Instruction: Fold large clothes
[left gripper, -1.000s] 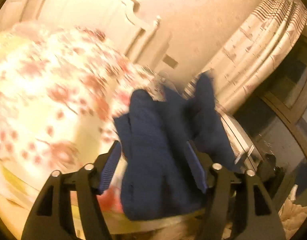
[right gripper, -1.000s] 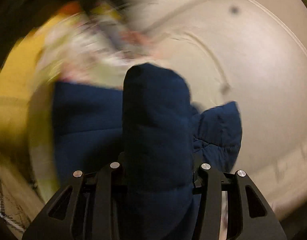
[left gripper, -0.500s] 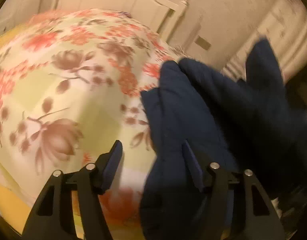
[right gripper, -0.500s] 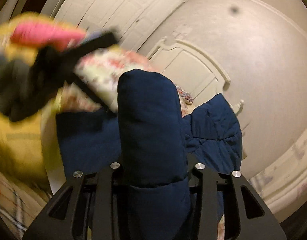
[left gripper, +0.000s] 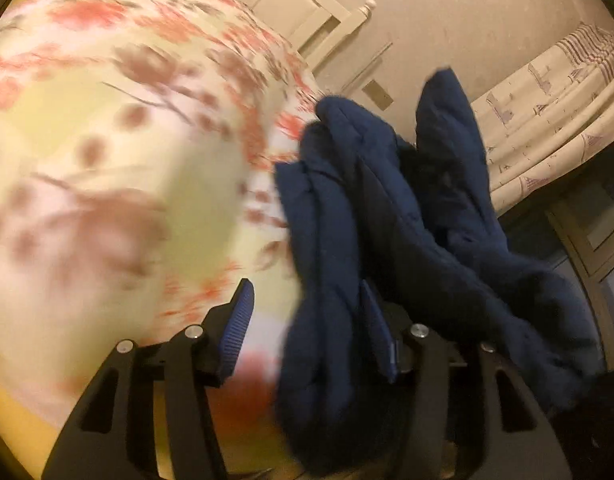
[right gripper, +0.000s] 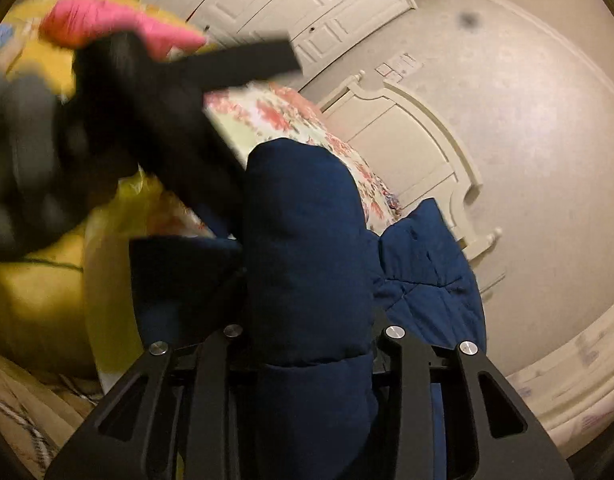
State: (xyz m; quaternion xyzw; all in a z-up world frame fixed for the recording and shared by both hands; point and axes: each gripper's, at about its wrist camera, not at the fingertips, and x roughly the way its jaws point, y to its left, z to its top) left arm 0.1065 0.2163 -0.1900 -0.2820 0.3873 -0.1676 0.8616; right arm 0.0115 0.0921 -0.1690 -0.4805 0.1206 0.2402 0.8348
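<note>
A dark blue padded jacket (left gripper: 387, 240) lies bunched on a bed with a floral cover (left gripper: 107, 140). My left gripper (left gripper: 307, 320) is open over the bed; a fold of the jacket hangs between its blue pads, against the right one. My right gripper (right gripper: 307, 320) is shut on a thick roll of the same jacket (right gripper: 303, 240), which fills the gap and hides the fingertips. In the right wrist view the left gripper (right gripper: 147, 100) is a blurred dark shape at upper left.
A cream headboard (left gripper: 327, 4) and a wall stand behind the bed. Patterned curtains (left gripper: 555, 100) hang at the right. A yellow and pink bundle (right gripper: 107, 24) lies on the bed at the left. White wardrobe doors (right gripper: 307, 0) stand beyond.
Both grippers have swung over the bed with the jacket. The left gripper has come closer in the right wrist view. The jaws stand as before.
</note>
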